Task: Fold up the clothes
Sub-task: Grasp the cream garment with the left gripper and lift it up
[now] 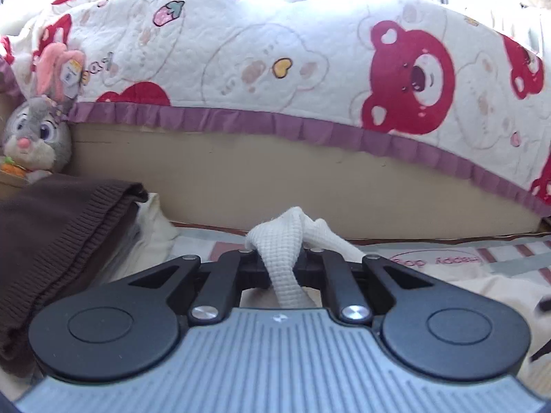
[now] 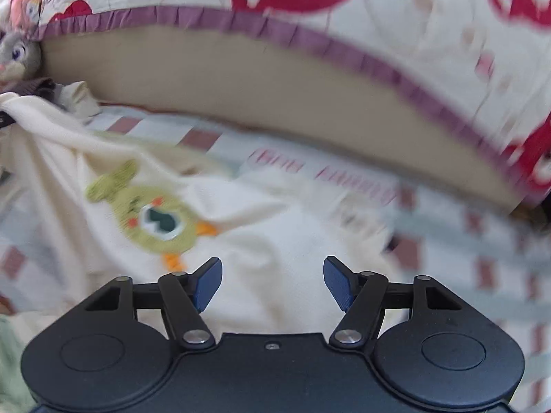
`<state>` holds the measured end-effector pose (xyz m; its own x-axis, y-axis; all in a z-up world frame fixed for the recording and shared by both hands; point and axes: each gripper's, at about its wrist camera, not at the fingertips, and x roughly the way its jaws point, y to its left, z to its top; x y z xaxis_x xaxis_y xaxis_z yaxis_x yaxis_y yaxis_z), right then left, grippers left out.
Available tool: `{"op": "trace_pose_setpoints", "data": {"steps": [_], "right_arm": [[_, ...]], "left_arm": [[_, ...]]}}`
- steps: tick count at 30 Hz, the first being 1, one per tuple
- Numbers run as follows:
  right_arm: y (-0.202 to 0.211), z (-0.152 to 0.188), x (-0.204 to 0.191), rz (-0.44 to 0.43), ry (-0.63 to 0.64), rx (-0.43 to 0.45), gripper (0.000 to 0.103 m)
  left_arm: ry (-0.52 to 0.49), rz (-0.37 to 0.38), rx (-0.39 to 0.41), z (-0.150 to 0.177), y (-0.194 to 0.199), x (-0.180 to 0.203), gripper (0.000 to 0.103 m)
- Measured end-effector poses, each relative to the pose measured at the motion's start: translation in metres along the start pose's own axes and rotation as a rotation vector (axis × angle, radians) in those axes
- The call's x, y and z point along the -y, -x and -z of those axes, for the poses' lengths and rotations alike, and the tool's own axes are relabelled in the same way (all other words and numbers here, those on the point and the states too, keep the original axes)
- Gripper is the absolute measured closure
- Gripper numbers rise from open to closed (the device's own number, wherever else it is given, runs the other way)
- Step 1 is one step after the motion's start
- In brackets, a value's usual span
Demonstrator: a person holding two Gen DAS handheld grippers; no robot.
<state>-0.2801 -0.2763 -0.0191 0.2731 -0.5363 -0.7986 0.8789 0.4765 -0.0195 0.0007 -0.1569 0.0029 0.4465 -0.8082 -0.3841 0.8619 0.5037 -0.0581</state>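
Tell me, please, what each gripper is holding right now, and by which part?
The left gripper pinches a bunched edge of the cream garment; the right gripper holds nothing.

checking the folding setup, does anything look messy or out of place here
Nothing damaged or spilled. The cream garment lies rumpled on the striped sheet, one corner bunched in the shut left claw; the right claw is open. A brown knit sits heaped beside a plush rabbit.

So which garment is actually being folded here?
Start at the bear-print quilt draped behind, then drop to the striped sheet. The cream knit top lies there, pinched by the left tongs; only it has a green cartoon patch.
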Motion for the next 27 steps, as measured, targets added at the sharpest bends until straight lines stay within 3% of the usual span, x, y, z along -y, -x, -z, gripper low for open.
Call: {"op": "trace_pose_setpoints", "data": {"steps": [4, 9, 11, 13, 16, 20, 24, 27], "right_arm": [[-0.034, 0.025, -0.028, -0.187, 0.045, -0.109, 0.032], [-0.103, 0.034, -0.070, -0.072, 0.295, -0.219, 0.031], [-0.116, 0.024, -0.059, -0.047, 0.220, -0.189, 0.039], [-0.124, 0.015, -0.046, -0.033, 0.130, -0.153, 0.090], [-0.092, 0.010, -0.006, -0.083, -0.085, -0.020, 0.092], [-0.030, -0.005, 0.024, 0.100, -0.033, 0.213, 0.094], [0.031, -0.027, 0.073, 0.258, -0.068, 0.360, 0.094], [0.067, -0.022, 0.107, 0.353, -0.106, 0.389, 0.094]], "left_arm": [[0.032, 0.039, -0.022, 0.001, -0.001, -0.001, 0.095], [0.086, 0.100, 0.008, -0.002, 0.011, -0.009, 0.095], [0.103, 0.121, 0.030, -0.005, 0.019, -0.012, 0.095], [0.115, 0.127, 0.051, -0.010, 0.026, -0.012, 0.095], [0.101, 0.124, 0.079, -0.018, 0.038, -0.008, 0.095], [-0.027, 0.103, 0.053, -0.022, 0.059, 0.022, 0.095], [0.073, 0.341, -0.034, -0.030, 0.071, 0.042, 0.095], [0.141, 0.557, -0.141, -0.034, 0.071, 0.057, 0.092]]}}
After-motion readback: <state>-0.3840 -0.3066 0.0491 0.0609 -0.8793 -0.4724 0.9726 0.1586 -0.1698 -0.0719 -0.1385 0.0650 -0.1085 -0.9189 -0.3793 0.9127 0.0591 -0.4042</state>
